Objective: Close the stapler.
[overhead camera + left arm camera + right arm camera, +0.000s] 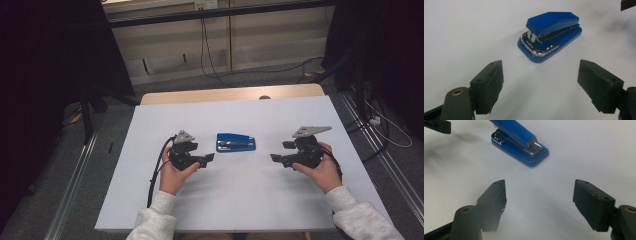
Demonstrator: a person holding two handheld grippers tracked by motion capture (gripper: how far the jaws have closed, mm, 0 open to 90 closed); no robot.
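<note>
we see a white surface (150, 200) carrying one thing, a blue stapler (236, 142), which lies flat near the middle with its long axis running left to right. our left gripper (206, 159) sits just left of it and a little nearer, jaws apart and empty; our right gripper (278, 159) is farther off to the right, jaws likewise apart and empty. we judge the left the closer. the left gripper view shows the stapler's chrome head end (534, 42), while the right gripper view shows the opposite end (535, 146).

A blue stapler (235, 142) lies on the white table (235, 200).
</note>
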